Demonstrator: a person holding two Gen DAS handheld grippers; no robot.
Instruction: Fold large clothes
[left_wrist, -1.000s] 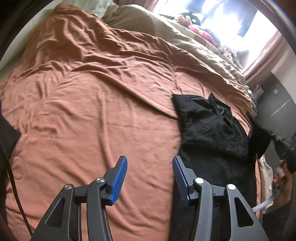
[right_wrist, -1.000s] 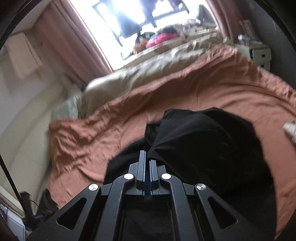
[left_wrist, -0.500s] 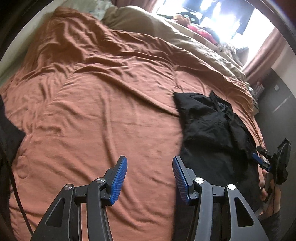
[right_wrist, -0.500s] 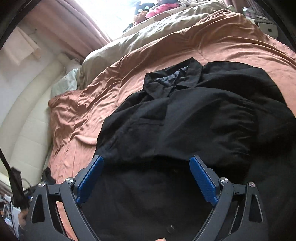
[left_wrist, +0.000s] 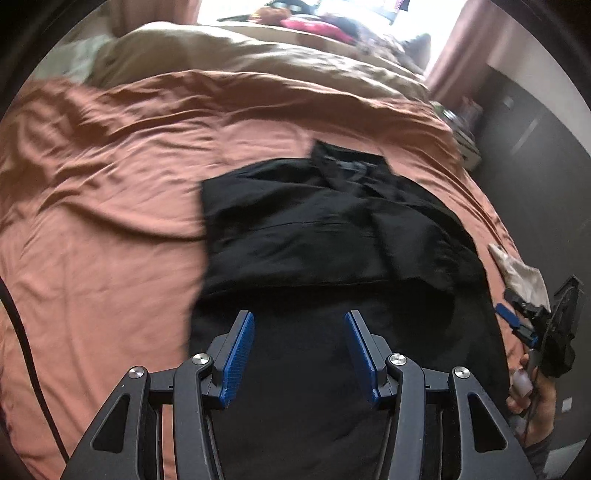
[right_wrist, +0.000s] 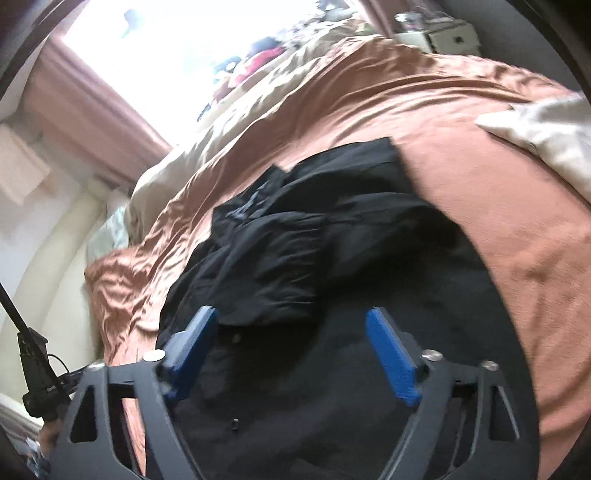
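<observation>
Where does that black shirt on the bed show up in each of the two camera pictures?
Left wrist view: black shirt lies centre to lower right, collar toward the window.
Right wrist view: black shirt fills centre and bottom, collar upper left.
Shared landmark: the orange bedspread beneath it.

One black garment (left_wrist: 332, 236) lies on one bed, over one rust-orange cover (left_wrist: 110, 206). One beige duvet (left_wrist: 258, 62) sits beyond it. One pale cloth (right_wrist: 546, 144) lies at the bed's edge. Two tools: the left tool (left_wrist: 299, 350) and the right tool (right_wrist: 291, 354), each with two blue pads. Perhaps one nightstand (right_wrist: 443, 37), blurred.
</observation>
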